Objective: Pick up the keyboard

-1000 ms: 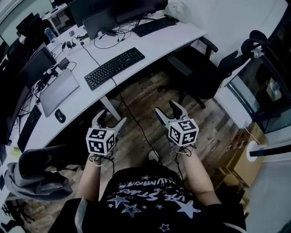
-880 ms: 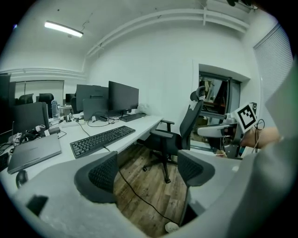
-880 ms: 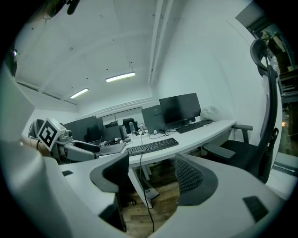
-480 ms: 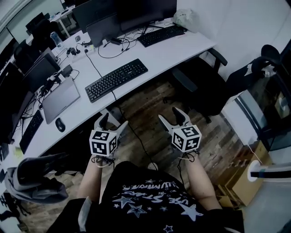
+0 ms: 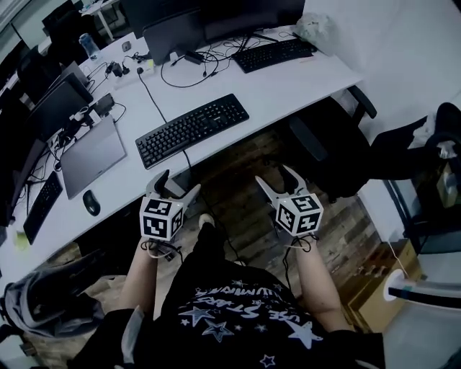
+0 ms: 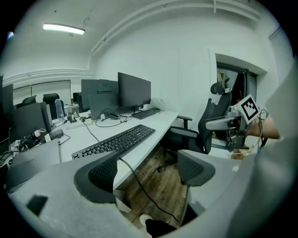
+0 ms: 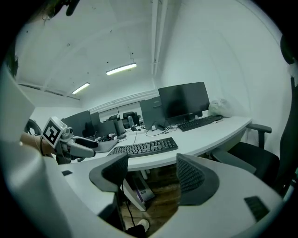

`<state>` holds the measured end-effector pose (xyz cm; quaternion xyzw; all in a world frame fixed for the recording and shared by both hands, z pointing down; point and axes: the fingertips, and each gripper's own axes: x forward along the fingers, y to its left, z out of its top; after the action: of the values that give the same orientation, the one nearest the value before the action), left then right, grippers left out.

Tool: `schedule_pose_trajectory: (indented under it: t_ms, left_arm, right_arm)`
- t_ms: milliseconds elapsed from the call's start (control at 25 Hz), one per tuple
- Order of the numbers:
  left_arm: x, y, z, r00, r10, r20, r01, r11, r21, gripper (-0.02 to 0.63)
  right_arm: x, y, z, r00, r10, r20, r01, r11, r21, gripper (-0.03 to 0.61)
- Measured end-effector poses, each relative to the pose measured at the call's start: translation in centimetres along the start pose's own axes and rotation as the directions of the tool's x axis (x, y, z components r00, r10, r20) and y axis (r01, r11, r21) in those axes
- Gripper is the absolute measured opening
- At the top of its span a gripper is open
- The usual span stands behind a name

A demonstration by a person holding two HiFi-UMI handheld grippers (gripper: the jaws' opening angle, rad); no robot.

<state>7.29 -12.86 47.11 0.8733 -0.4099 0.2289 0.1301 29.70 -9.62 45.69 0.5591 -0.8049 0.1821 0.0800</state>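
Observation:
A black keyboard [image 5: 192, 130] lies on the white desk [image 5: 288, 83] near its front edge, with its cable hanging to the floor. It also shows in the left gripper view as the keyboard [image 6: 116, 141] and in the right gripper view as the keyboard [image 7: 144, 148], beyond the jaws in both. My left gripper [image 5: 178, 186] is open and empty, hovering in front of the desk edge, short of the keyboard. My right gripper [image 5: 276, 176] is open and empty too, over the wooden floor to the keyboard's right. Nothing sits between the left gripper's pads [image 6: 98, 174] or the right gripper's pads [image 7: 193, 175].
A second keyboard [image 5: 277, 54] and dark monitors [image 5: 209, 18] stand at the back of the desk. A closed laptop [image 5: 92, 155] and a mouse [image 5: 90, 202] lie to the left. A black office chair [image 5: 338, 151] is on the right, a bundled jacket [image 5: 50, 303] at lower left.
Both grippers have moved forward toward the desk, side by side, still open. The desk and keyboard now sit nearer to them in the head view.

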Motion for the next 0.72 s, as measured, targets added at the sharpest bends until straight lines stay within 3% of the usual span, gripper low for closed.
schedule_pose_trajectory:
  t_ms: [320, 480, 600, 720]
  left_arm:
    - [5.5, 8.5, 1.7, 1.0, -0.006, -0.026, 0.006, 1.0, -0.001, 0.402]
    - [7.4, 11.9, 2.1, 0.999, 0.002, -0.039, -0.002, 1.0, -0.009, 0.402]
    - [8.3, 13.9, 1.7, 0.998, 0.007, -0.055, -0.008, 1.0, -0.018, 0.402]
    - [8.9, 16.1, 1.3, 0.998, 0.009, -0.061, -0.01, 1.0, -0.027, 0.402]
  right_arm:
    - [11.6, -0.8, 3.8, 0.998, 0.014, -0.065, -0.018, 0.997, -0.071, 0.322]
    - [16.9, 0.3, 4.9, 0.99, 0.069, -0.12, -0.084, 0.988, -0.129, 0.361]
    - [20.5, 1.6, 4.7, 0.969, 0.114, -0.219, -0.162, 0.963, -0.217, 0.428]
    - [23.7, 2.7, 3.9, 0.93, 0.131, -0.342, -0.256, 0.901, -0.35, 0.486]
